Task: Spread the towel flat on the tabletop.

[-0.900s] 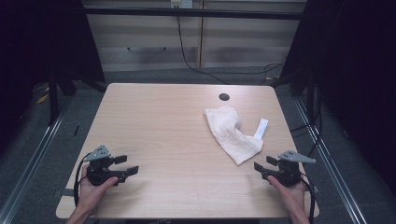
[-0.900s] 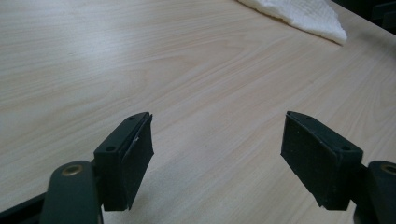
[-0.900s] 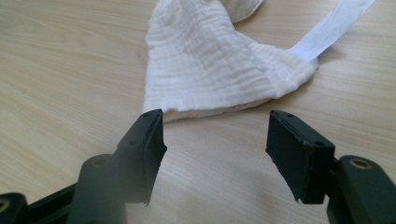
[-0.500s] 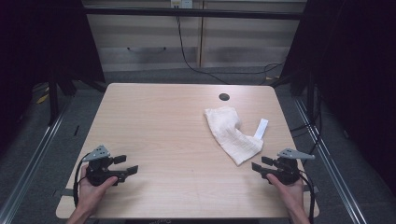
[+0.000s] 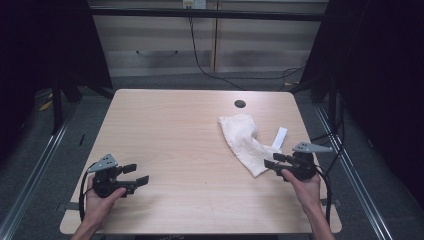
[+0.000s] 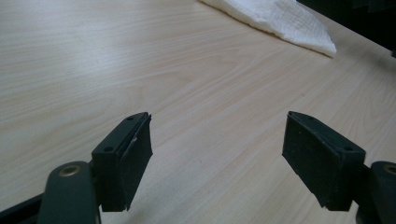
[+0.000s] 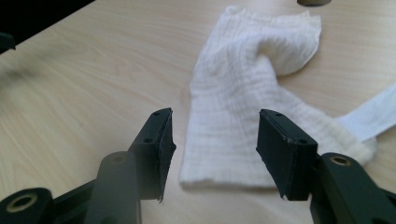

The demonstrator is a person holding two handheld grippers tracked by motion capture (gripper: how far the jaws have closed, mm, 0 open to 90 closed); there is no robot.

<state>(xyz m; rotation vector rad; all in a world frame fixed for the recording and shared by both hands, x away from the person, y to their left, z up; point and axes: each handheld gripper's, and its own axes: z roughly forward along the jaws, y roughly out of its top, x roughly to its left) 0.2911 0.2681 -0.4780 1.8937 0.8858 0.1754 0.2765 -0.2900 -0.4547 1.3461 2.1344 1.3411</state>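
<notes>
Our right tool [image 5: 274, 161] has edged up to the white cloth's [image 5: 243, 141] near edge, jaws spread, probably pre-grasp; left tool [image 5: 136, 174] idles, released, on the worktop [image 5: 175, 130].

Light wood-grain table [image 5: 175, 130], rounded corners, with a dark round hole [image 5: 240, 104] near its far edge, bears one crumpled white cloth [image 5: 243, 142] and a white strip [image 5: 279, 138] touching it, right of centre.

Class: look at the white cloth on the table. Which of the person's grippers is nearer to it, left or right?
Right. The right gripper sits at the near edge of the white cloth, open. The left gripper is far across the table, also open.
</notes>
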